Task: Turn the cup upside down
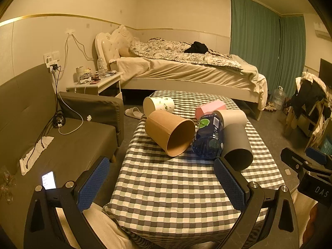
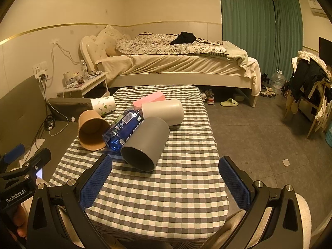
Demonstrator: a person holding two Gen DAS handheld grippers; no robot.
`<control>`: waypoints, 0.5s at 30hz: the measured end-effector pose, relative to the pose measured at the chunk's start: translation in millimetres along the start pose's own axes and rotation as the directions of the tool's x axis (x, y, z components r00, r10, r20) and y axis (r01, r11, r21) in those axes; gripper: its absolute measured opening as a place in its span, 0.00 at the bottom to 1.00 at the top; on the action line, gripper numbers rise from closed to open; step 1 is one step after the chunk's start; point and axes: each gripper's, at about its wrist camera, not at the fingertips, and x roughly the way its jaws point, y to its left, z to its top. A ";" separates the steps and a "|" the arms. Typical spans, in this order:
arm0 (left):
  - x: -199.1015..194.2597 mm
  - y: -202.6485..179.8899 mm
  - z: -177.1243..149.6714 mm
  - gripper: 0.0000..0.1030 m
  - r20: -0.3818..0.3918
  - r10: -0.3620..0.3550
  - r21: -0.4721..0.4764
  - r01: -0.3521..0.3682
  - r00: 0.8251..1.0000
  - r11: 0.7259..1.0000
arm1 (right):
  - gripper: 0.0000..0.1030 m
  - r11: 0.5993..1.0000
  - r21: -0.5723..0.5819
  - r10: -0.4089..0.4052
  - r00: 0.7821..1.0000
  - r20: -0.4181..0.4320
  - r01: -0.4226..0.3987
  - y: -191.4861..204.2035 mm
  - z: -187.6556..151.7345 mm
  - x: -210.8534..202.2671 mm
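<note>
Several cups lie on their sides on the checked table [image 1: 176, 186] [image 2: 166, 186]. A brown paper cup [image 1: 169, 132] [image 2: 91, 130] opens toward me. A dark grey cup [image 1: 236, 145] [image 2: 145, 143] lies beside a blue bottle [image 1: 208, 137] [image 2: 124, 128]. A light grey cup [image 1: 230, 116] [image 2: 164, 110] and a white floral cup [image 1: 159, 104] [image 2: 103, 104] lie farther back. My left gripper [image 1: 161, 182] is open and empty above the table's near end. My right gripper [image 2: 165, 180] is open and empty, just short of the dark grey cup.
A pink box [image 1: 209, 108] [image 2: 149, 99] sits behind the cups. A dark sofa [image 1: 51, 145] with a phone [image 1: 49, 180] and cables is at the left. A bed [image 2: 176, 66], a nightstand [image 1: 97, 83] and a clothes-laden chair [image 2: 307, 87] stand beyond.
</note>
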 end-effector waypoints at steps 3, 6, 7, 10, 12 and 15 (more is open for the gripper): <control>0.3 0.0 0.0 1.00 -0.001 -0.001 0.000 0.001 1.000 1.000 | 1.00 1.000 -0.002 0.001 1.000 0.001 -0.001 -0.3 -0.1 -0.1; 0.6 0.2 -0.6 1.00 -0.001 -0.001 0.000 0.001 1.000 1.000 | 1.00 1.000 -0.002 0.001 1.000 0.000 -0.001 -0.7 -0.1 0.1; 0.6 0.1 -0.7 1.00 -0.001 -0.001 0.000 0.001 1.000 1.000 | 1.00 1.000 -0.001 0.001 1.000 0.001 -0.001 -1.0 0.0 -0.3; 0.8 0.0 -0.6 1.00 -0.001 -0.001 0.001 0.001 1.000 1.000 | 1.00 1.000 -0.001 0.001 1.000 0.000 -0.001 -1.1 0.0 -0.2; 0.9 0.1 -0.6 1.00 -0.001 -0.001 0.001 0.001 1.000 1.000 | 1.00 1.000 0.000 0.000 1.000 -0.002 0.000 -0.7 0.0 -0.8; 1.0 -0.1 -0.7 1.00 -0.001 -0.001 0.001 0.001 1.000 1.000 | 1.00 1.000 0.000 0.000 1.000 -0.002 0.000 -0.4 -0.2 -0.6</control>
